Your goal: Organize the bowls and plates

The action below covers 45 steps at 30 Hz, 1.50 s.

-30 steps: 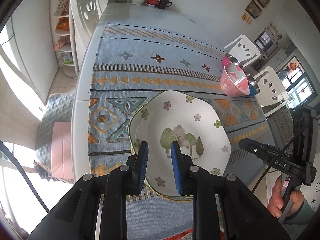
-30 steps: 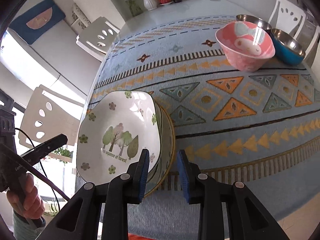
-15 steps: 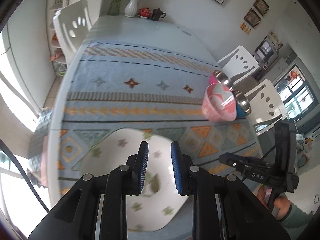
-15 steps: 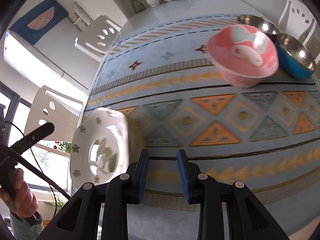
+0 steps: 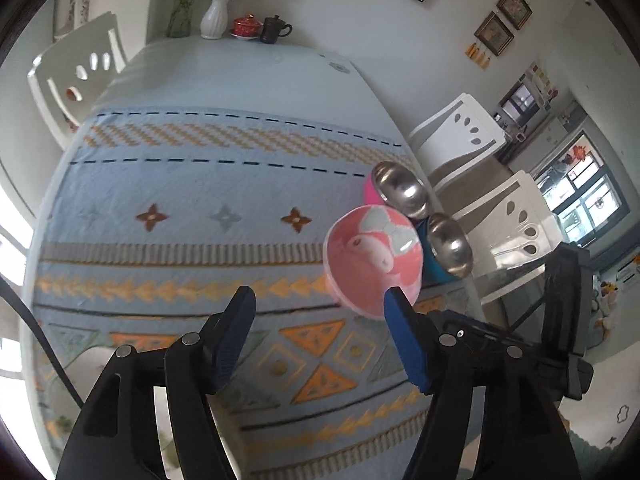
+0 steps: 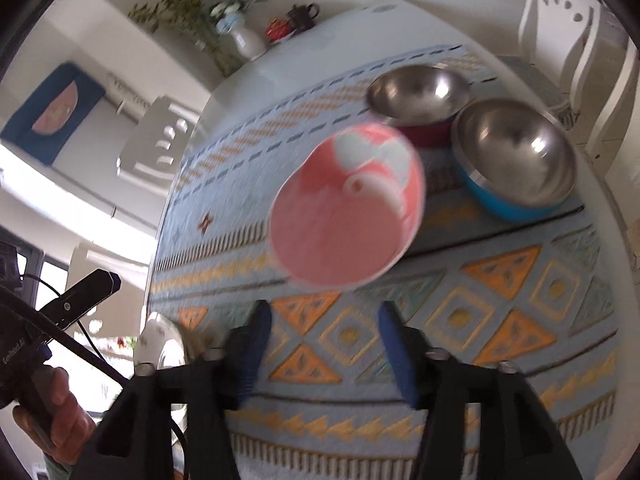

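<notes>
A pink cartoon bowl (image 5: 374, 258) stands on the patterned cloth, just beyond my open left gripper (image 5: 320, 316). In the right wrist view the same bowl (image 6: 346, 208) sits blurred ahead of my open right gripper (image 6: 324, 332). Behind it are a steel bowl with a pink outside (image 6: 418, 94) and a steel bowl with a blue outside (image 6: 516, 158); they also show in the left wrist view (image 5: 400, 190) (image 5: 450, 246). The stack of floral plates (image 6: 162, 348) is at the lower left edge, mostly hidden. Both grippers are empty.
A white vase with flowers (image 5: 214, 18), a red pot and a dark cup (image 5: 274, 30) stand at the table's far end. White chairs (image 5: 466, 132) line both sides. The table edge (image 6: 600, 184) runs close to the right of the blue bowl.
Both grippers have opened wide and moved away from the floral plates toward the pink bowl. The plates have slid out of the middle of both views.
</notes>
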Available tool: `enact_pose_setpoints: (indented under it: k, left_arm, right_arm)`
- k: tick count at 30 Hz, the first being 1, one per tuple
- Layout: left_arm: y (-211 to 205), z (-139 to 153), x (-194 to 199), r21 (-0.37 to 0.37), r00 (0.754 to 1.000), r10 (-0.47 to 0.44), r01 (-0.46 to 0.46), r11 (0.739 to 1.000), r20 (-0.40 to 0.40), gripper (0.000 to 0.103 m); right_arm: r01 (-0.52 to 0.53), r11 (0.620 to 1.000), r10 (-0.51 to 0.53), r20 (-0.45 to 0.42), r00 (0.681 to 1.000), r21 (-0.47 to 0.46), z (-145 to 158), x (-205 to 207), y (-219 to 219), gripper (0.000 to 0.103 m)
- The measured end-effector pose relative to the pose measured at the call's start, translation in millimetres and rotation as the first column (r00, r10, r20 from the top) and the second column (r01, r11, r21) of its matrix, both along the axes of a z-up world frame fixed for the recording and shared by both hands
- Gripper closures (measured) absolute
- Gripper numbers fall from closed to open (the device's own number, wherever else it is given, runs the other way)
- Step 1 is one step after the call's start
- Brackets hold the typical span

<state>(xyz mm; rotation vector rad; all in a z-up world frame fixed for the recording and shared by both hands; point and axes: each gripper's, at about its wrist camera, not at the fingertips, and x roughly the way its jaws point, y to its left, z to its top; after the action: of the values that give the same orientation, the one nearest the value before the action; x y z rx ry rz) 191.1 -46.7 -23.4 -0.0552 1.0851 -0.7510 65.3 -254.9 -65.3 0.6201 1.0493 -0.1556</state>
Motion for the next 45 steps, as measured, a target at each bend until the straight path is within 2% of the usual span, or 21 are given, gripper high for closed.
enact_pose_setpoints:
  k: [1,4,8,10,11,12,13,15,17,21,23,27,31,37,45]
  left_arm:
    - [-7,-4,3,0.0,1.0,0.0,0.0,1.0,-0.008,0.038]
    - [-37,-27,17,0.065,0.999,0.028,-0.026,0.998,-0.031,0.039]
    - [-65,-54,28,0.099,0.995,0.037,-0.028,0.995,-0.091,0.047]
    - [-75,-67,31,0.138,0.993,0.05,-0.035,0.99,-0.107,0.058]
    - [-80,-73,32,0.151,0.993,0.049,-0.032,0.988,-0.11,0.066]
    - [-83,-78,32,0.158,0.993,0.042,-0.024,0.987,-0.112,0.082]
    - [-84,-82,33,0.167,0.993,0.039,-0.02,0.986,-0.115,0.087]
    - [-86,-90,35,0.191,0.988,0.044,-0.015,0.981,-0.147,0.088]
    - [-85,-95,35,0.166,0.982,0.045,-0.014,0.986,-0.182,0.088]
    - [-88,-102,35,0.173,0.983,0.042,-0.01,0.985,-0.178,0.088]
    - [-92,-105,33,0.157,0.982,0.021,0.008,0.988,-0.186,0.092]
    - [-86,-93,21,0.102,0.983,-0.019,0.038,0.994,-0.182,0.091]
    - [-69,-79,5,0.073,0.985,-0.023,0.036,0.997,-0.171,0.091]
    - [-45,-61,-25,0.066,0.99,-0.023,0.032,0.997,-0.137,0.09]
    - [-15,-62,-51,0.073,0.989,0.008,0.002,0.997,-0.144,0.089]
  right_arm:
    - [0.006,1.0,-0.006,-0.002,1.0,0.006,-1,2,-7,0.047]
    - [0.021,1.0,-0.02,-0.048,0.999,0.024,-13,11,-25,0.047]
    - [0.042,0.997,-0.037,-0.08,0.996,0.068,-33,24,-41,0.047]
    - [0.056,0.996,-0.048,-0.115,0.992,0.065,-44,31,-46,0.047]
    - [0.057,0.995,-0.047,-0.122,0.991,0.08,-50,34,-49,0.047]
    - [0.059,0.994,-0.047,-0.124,0.991,0.095,-54,37,-51,0.047]
    - [0.063,0.993,-0.05,-0.129,0.99,0.101,-58,41,-53,0.047]
    - [0.067,0.994,-0.055,-0.13,0.99,0.091,-61,45,-55,0.047]
    - [0.066,0.995,-0.057,-0.126,0.99,0.074,-65,50,-56,0.048]
    - [0.034,0.998,-0.028,-0.122,0.992,0.045,-72,60,-53,0.075]
    - [0.019,1.0,-0.017,-0.13,0.991,0.018,-75,62,-51,0.083]
    - [-0.01,0.999,0.006,-0.134,0.991,-0.032,-76,61,-49,0.086]
    - [-0.05,0.999,0.05,-0.125,0.991,-0.001,-68,51,-47,0.086]
    - [-0.128,0.991,0.122,-0.124,0.985,-0.038,-48,34,-23,0.086]
    - [-0.204,0.978,0.196,-0.138,0.971,-0.043,-34,15,5,0.086]
